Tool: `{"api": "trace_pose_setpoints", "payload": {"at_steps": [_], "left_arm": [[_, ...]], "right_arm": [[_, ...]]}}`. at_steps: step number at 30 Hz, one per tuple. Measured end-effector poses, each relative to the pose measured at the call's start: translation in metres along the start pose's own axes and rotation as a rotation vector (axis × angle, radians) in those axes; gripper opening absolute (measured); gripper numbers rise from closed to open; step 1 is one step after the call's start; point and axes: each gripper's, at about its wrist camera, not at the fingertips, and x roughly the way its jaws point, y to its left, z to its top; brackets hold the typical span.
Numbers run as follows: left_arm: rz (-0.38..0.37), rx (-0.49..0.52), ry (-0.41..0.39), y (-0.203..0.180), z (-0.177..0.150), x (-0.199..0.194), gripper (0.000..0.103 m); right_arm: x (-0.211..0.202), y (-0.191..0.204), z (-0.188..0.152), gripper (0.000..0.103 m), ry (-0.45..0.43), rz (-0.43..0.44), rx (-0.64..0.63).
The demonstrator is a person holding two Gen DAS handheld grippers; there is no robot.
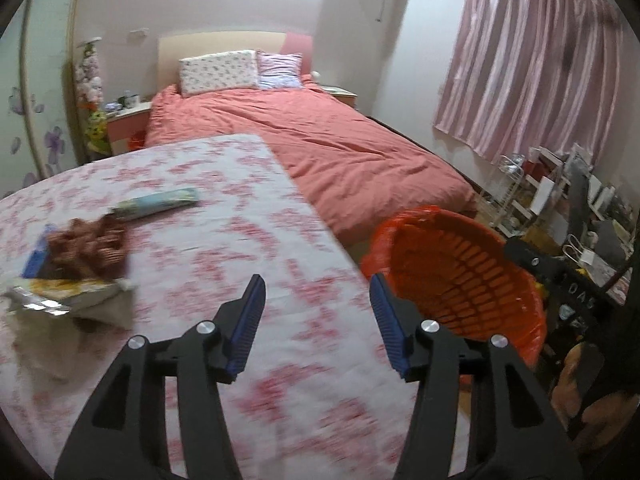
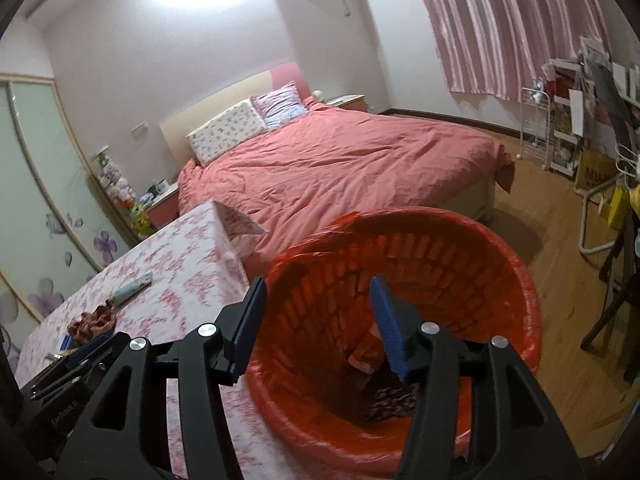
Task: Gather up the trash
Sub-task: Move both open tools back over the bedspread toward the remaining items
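Beside the bed [image 1: 320, 140], a bench [image 1: 240, 240] draped in a white cloth with a red floral print carries the loose litter. From the left wrist view, a crumpled brown wrapper [image 1: 90, 248] lies near the bench's left side, with a blue packet [image 1: 36, 256] touching it and a silvery, yellowish foil bag [image 1: 60, 296] just in front. A pale blue tube-shaped wrapper [image 1: 160, 202] rests a little farther back, apart from the pile. The left claw [image 1: 318, 300] hangs over the cloth with its blue pads [image 1: 250, 320] spread to a middling gap and nothing between them; this view is smeared by motion blur.

Just off the bench's right edge stands an orange basket [image 2: 500, 264] lined with a thin orange bag, on the wooden floor [image 2: 540, 220]. The right claw [image 2: 318, 304] hovers above its rim, pads parted to about the same gap, gripping nothing. Down in the basket's bottom, seen between the fingers, lie a dark patterned wrapper [image 2: 390, 400] and a reddish scrap [image 2: 366, 354]. The same brown wrapper and pale tube show on the bench at the left of the right wrist view, with part of the left claw's black frame before them. Pink curtains [image 1: 540, 60] hang at the far wall.
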Motion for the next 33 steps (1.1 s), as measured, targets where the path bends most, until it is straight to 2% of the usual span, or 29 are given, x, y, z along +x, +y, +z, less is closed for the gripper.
{"api": "trace_pose_setpoints", "payload": {"at_steps": [3, 10, 15, 19, 23, 25, 27, 30, 33], "left_arm": [[0.038, -0.034, -0.013, 0.028, -0.004, -0.017, 0.056], [0.209, -0.115, -0.014, 0.108, -0.025, -0.053, 0.061], [0.334, -0.223, 0.036, 0.174, -0.043, -0.065, 0.067], [0.331, -0.288, 0.093, 0.204, -0.051, -0.055, 0.068], [0.324, -0.285, 0.108, 0.211, -0.05, -0.042, 0.068], [0.334, -0.299, 0.124, 0.218, -0.049, -0.035, 0.063], [0.338, -0.322, 0.137, 0.226, -0.049, -0.031, 0.05], [0.351, -0.345, 0.131, 0.238, -0.05, -0.035, 0.036], [0.404, -0.377, 0.123, 0.263, -0.054, -0.046, 0.035]], "right_arm": [[0.0, 0.019, -0.004, 0.054, 0.015, 0.028, -0.031], [0.007, 0.07, -0.022, 0.054, 0.076, 0.107, -0.124], [0.016, 0.105, -0.038, 0.054, 0.127, 0.157, -0.187], [0.02, 0.129, -0.048, 0.054, 0.166, 0.191, -0.226], [0.02, 0.144, -0.057, 0.054, 0.189, 0.198, -0.262], [0.023, 0.149, -0.059, 0.054, 0.199, 0.197, -0.268], [0.024, 0.153, -0.062, 0.054, 0.206, 0.196, -0.275], [0.026, 0.159, -0.064, 0.054, 0.214, 0.194, -0.286], [0.029, 0.163, -0.066, 0.054, 0.223, 0.198, -0.293]]}}
